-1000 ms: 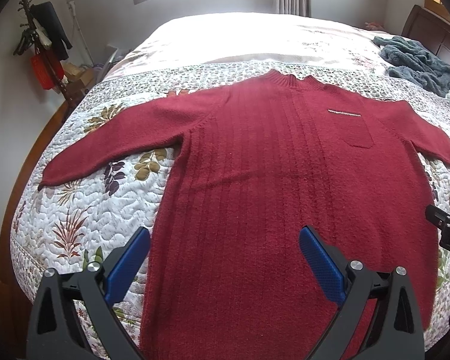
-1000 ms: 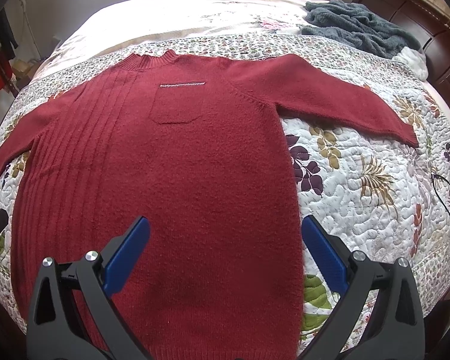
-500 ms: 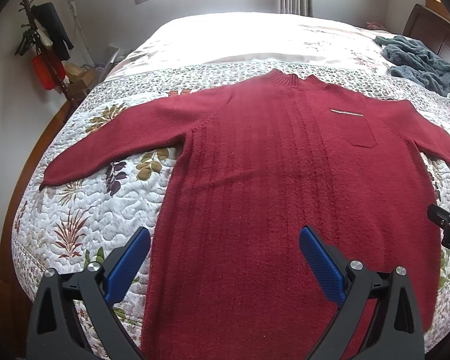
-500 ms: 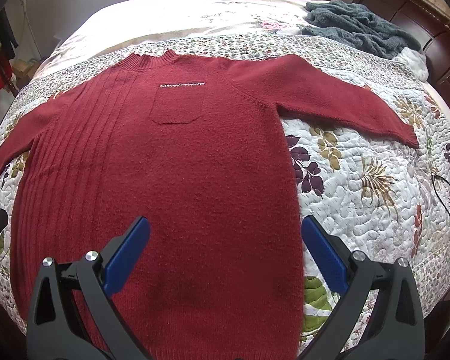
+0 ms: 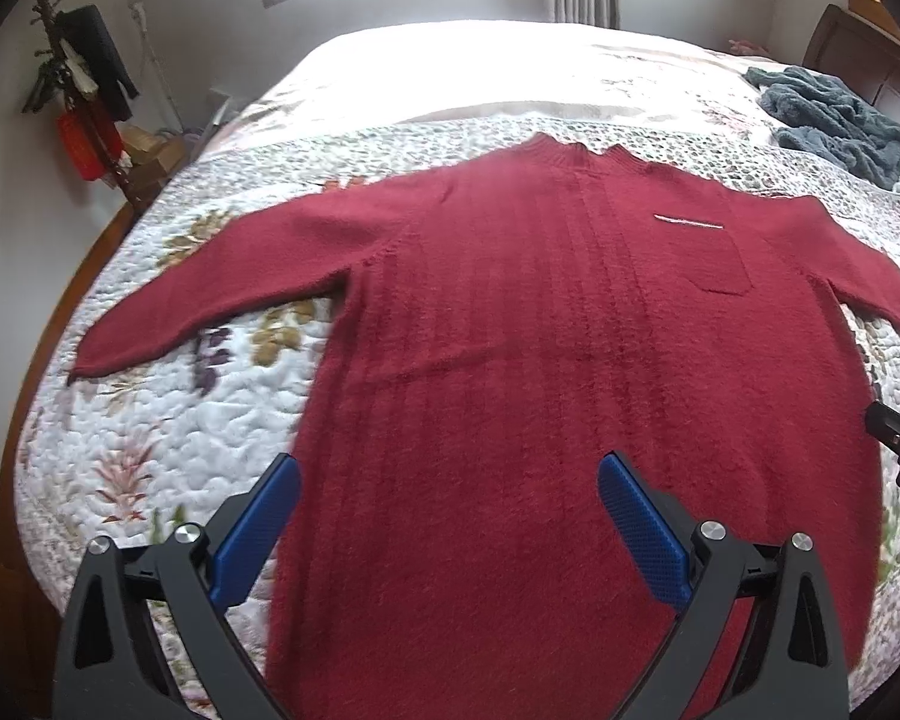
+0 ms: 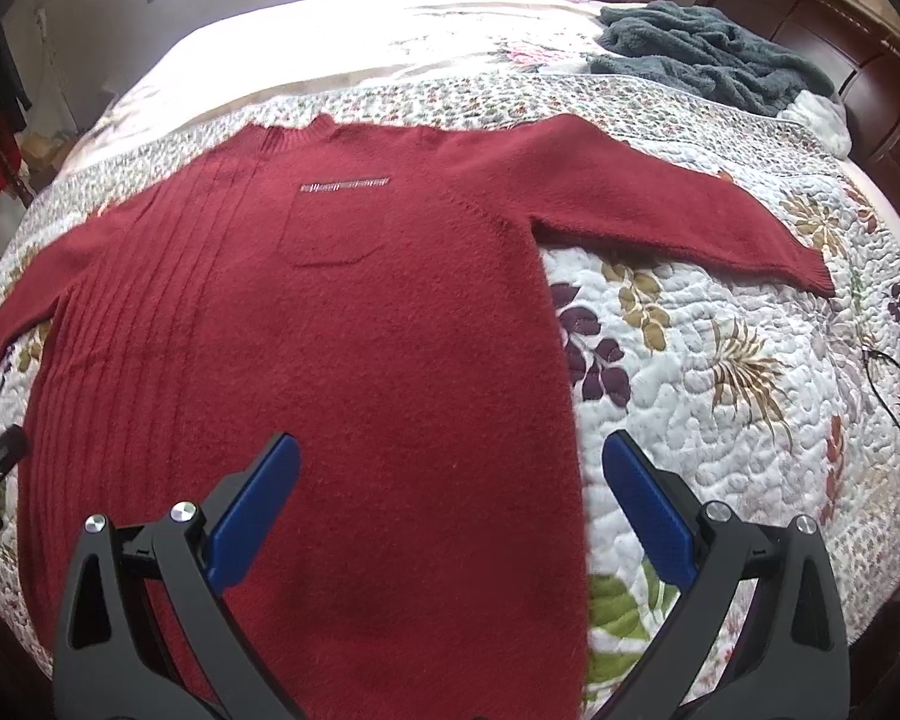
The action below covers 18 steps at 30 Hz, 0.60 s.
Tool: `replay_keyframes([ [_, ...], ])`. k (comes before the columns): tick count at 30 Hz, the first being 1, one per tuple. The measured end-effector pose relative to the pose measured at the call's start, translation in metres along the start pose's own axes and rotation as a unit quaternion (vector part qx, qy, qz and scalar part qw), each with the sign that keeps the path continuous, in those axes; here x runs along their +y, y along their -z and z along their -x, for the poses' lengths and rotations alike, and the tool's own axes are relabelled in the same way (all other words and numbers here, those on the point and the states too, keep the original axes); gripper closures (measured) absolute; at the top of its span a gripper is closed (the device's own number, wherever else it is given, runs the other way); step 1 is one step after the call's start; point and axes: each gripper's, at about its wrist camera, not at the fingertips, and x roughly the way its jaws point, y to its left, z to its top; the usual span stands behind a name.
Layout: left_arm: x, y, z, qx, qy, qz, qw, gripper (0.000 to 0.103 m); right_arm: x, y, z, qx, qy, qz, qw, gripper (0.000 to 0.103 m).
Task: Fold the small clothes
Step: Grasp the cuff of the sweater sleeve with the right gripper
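The red sweater (image 5: pixel 540 360) lay flat and face up on the quilt (image 5: pixel 168 432) of the bed, collar pointing toward the far window, both sleeves spread out to the sides. Its chest pocket (image 6: pixel 330 228) with the pale trim strip sat just below the collar, and ribbed lines ran down the half of the body nearer the left gripper. The left gripper (image 5: pixel 447 519) hung above the lower part of the sweater, blue pads spread wide with nothing between them; one pad was over the garment's side edge, the other over the middle of the body. The right gripper (image 6: pixel 450 498) was likewise wide apart and empty, one pad over red knit, the other over bare quilt just past the sweater's other side edge. Whether either gripper touched the fabric could not be told. A crumpled grey-blue blanket (image 6: pixel 708 54) sat well apart, near the dark wooden headboard (image 6: pixel 858 60). A thin black cable (image 6: pixel 897 384) trailed across the quilt at the right edge.
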Motion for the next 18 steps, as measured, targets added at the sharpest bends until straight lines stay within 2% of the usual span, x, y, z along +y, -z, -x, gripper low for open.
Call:
replay_keyframes([
  [3, -0.016, -0.013, -0.014, -0.009, 0.014, -0.007, 0.9998, 0.004, -0.025, -0.01, -0.009, -0.002, -0.013, -0.015, 1.0, 0.003],
  [5, -0.03, -0.028, -0.025, -0.016, 0.028, -0.009, 0.9995, 0.004, -0.057, -0.024, -0.021, 0.013, -0.013, -0.039, 0.999, 0.003],
  [9, -0.06, -0.061, -0.047, -0.002, 0.056, -0.022, 0.9982, 0.004, -0.144, -0.057, -0.05, 0.045, 0.007, -0.113, 0.993, 0.003],
  [14, -0.094, -0.1, -0.061, -0.014, 0.069, -0.031, 0.997, 0.004, -0.271, -0.095, -0.097, 0.083, 0.028, -0.214, 0.973, 0.003],
  [18, -0.108, -0.117, -0.068, -0.024, 0.075, -0.028, 0.9965, 0.004, -0.343, -0.102, -0.129, 0.106, 0.006, -0.298, 0.949, 0.003],
])
